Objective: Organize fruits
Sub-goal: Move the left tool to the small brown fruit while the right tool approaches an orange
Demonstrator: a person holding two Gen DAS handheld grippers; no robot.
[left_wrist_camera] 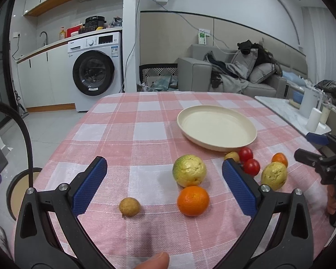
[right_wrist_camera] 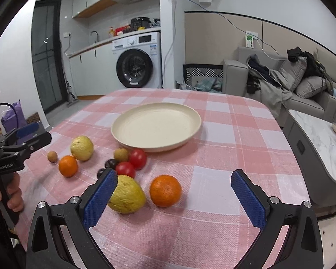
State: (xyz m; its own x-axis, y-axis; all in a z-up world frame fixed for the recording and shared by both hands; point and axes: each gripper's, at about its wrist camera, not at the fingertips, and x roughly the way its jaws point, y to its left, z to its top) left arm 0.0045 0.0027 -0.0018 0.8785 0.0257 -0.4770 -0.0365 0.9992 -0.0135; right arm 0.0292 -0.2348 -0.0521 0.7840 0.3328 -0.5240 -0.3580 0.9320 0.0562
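A cream round plate [right_wrist_camera: 190, 132] sits upright and bare on the pink checked desk [right_wrist_camera: 224, 152]. The fruits lie loose on the cloth on its near side: two bumpy yellow-green guavas [right_wrist_camera: 132, 196] [right_wrist_camera: 82, 148], well apart; two oranges [right_wrist_camera: 165, 190] [right_wrist_camera: 68, 165], one just beside each guava; two red tomatoes [right_wrist_camera: 137, 158] [right_wrist_camera: 125, 169] touching; a tan longan [right_wrist_camera: 121, 154] beside the plate's rim, another [right_wrist_camera: 52, 156] off alone; two dark plum-like fruits [right_wrist_camera: 111, 163] [right_wrist_camera: 100, 172]
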